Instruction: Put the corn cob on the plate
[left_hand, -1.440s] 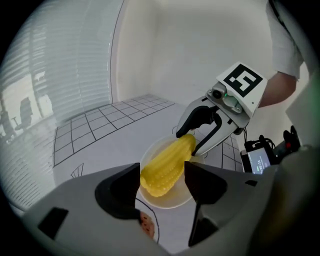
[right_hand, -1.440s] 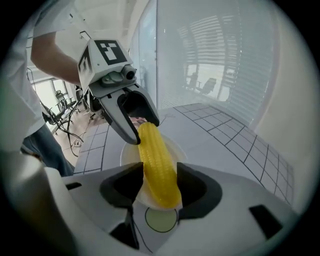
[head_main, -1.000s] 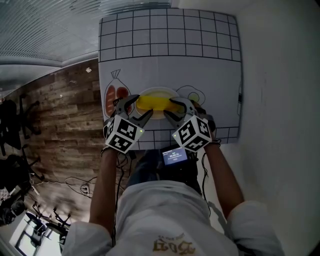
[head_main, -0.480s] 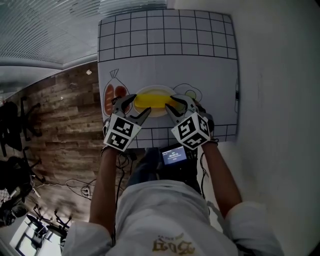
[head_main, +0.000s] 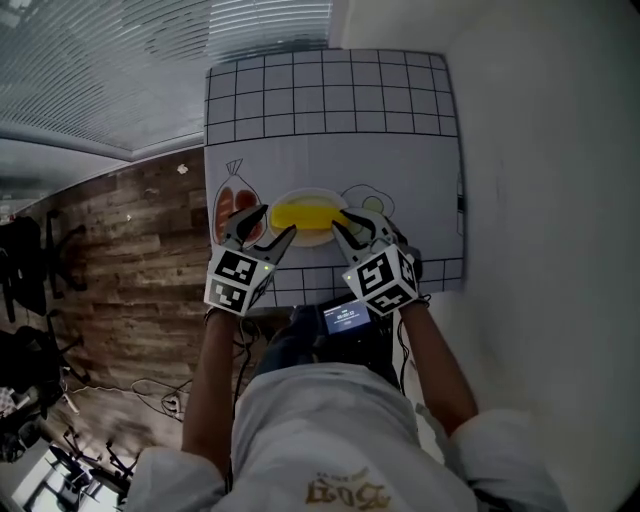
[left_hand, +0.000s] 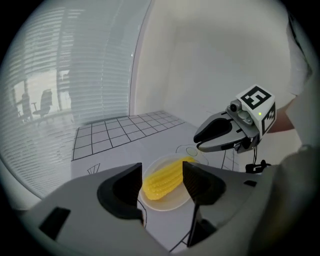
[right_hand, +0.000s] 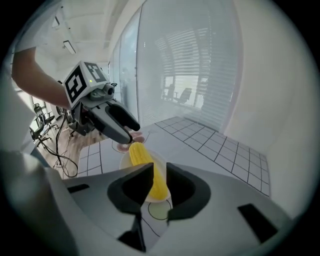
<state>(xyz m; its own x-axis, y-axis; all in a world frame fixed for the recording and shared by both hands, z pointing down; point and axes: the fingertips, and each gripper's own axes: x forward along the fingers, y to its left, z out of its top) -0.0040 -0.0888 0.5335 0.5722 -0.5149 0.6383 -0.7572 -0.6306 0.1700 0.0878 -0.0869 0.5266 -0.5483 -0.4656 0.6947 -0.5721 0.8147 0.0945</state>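
White gridded mat (head_main: 330, 110), holding the plate (head_main: 308, 238), borders wooden floor (head_main: 130, 260).

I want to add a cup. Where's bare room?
Bare: the gridded far half of the mat. Crowded: the near edge, where the left gripper and the right gripper, whose empty jaws have just been closing, flank the plate holding the corn cob.

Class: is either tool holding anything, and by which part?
Nothing. The corn cob lies on the plate, clear of the left tool and the right tool, whose empty jaws have just been closing.
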